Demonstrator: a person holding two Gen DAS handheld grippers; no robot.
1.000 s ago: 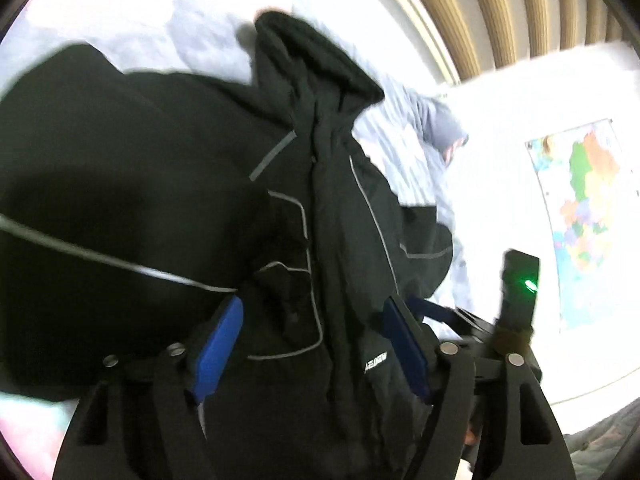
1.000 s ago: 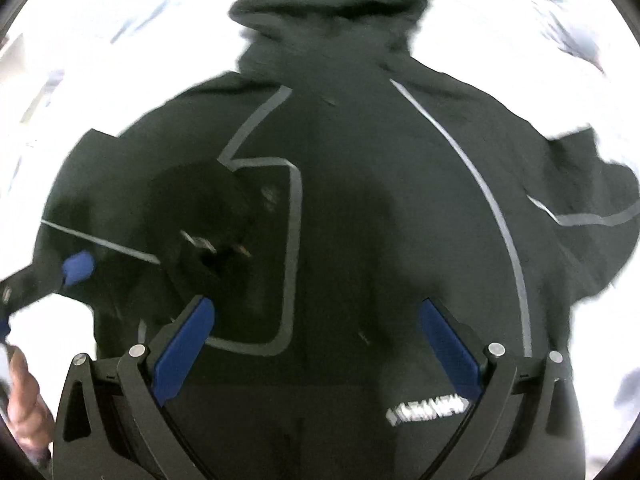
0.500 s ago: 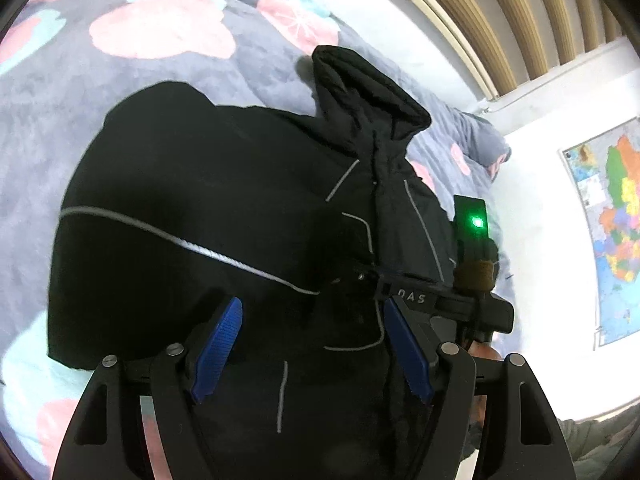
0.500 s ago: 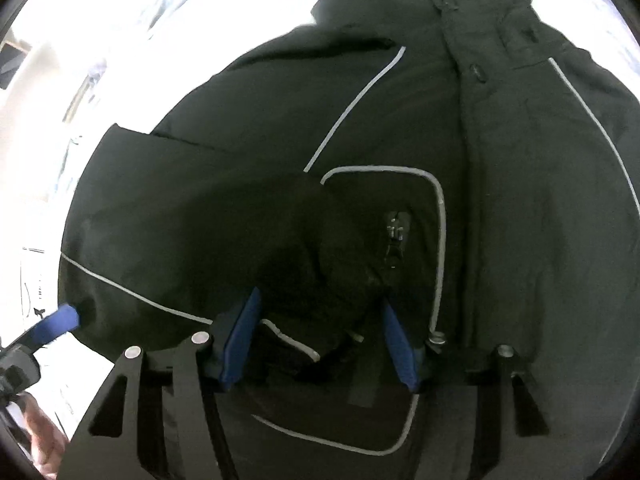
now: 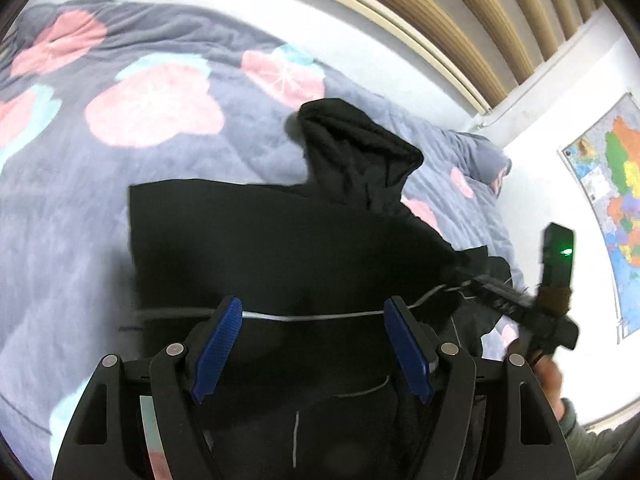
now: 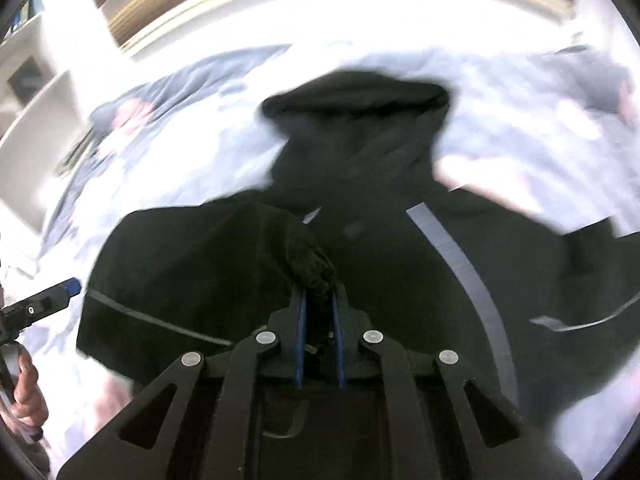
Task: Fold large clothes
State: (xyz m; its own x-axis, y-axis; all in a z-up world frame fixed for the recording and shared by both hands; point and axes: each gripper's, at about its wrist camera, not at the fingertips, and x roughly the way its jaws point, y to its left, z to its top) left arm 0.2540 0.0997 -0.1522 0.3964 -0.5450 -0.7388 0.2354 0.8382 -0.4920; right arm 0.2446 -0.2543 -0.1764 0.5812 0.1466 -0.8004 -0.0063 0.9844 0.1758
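Note:
A large black hooded jacket (image 5: 288,248) with thin grey piping lies on the bed, hood (image 5: 356,148) pointing away. One side is folded across the body. My left gripper (image 5: 312,320) is open just above the folded part, holding nothing. My right gripper (image 6: 319,304) is shut on a bunched piece of the jacket's black fabric (image 6: 310,264), over the jacket (image 6: 400,280) below the hood (image 6: 356,120). The right gripper's body also shows at the right of the left wrist view (image 5: 520,308).
The bed has a grey quilt (image 5: 120,128) with pink and teal fruit shapes. A slatted wooden wall (image 5: 460,8) runs behind it. A coloured map (image 5: 616,200) hangs on the white wall to the right. The left gripper's tip (image 6: 44,304) shows at the left edge.
My right gripper closed on jacket fabric and drew it up and across the body. The left gripper stayed open and pulled back; the jacket's left side now lies folded over.

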